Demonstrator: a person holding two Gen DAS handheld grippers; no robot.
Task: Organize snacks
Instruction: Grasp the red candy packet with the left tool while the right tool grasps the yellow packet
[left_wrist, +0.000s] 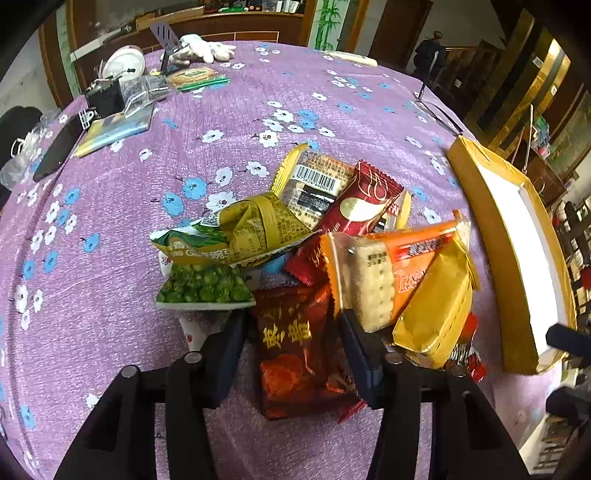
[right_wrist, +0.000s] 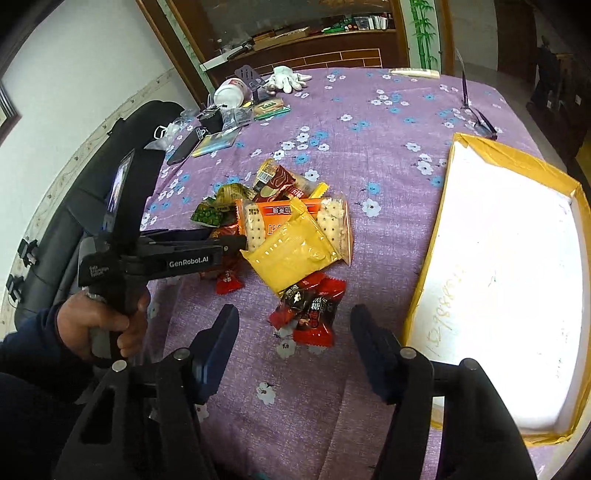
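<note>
Two grippers: I hold one in each hand, both over the purple flowered tablecloth (right_wrist: 388, 155).
Left gripper (left_wrist: 291, 332): its jaws are spread wide, low at the near edge of the snack pile, with the dark red packet (left_wrist: 295, 347) lying between the fingers; I cannot tell whether either pad touches it.
Left gripper from the right wrist view (right_wrist: 236, 243): it reaches into the pile from the left side, my left hand (right_wrist: 107, 325) wrapped round its handle.
Right gripper (right_wrist: 291, 343): its jaws stand apart and hold nothing, with the red candy wrappers (right_wrist: 310, 310) just ahead of the fingertips.
Snack pile: heaped together in the middle of the cloth, packets overlapping.
Green pea bag (left_wrist: 203, 284): at the left edge of the pile, under a crumpled yellow-green bag (left_wrist: 255, 225).
Cracker pack (left_wrist: 373, 280): orange wrapper, pale crackers showing, lying across the pile.
Yellow packet (right_wrist: 291, 251): rests on top of the cracker pack, on the side nearer me.
Barcode packet (left_wrist: 314, 181): at the far side of the pile, beside a maroon packet (left_wrist: 365, 203).
Box (right_wrist: 480, 147): shallow, yellow-taped rim, white inside, to the right of the pile and apart from it.
Far left corner: white gloves (right_wrist: 288, 81), a white tub (right_wrist: 231, 94), a dark phone (right_wrist: 183, 147) and other small clutter.
</note>
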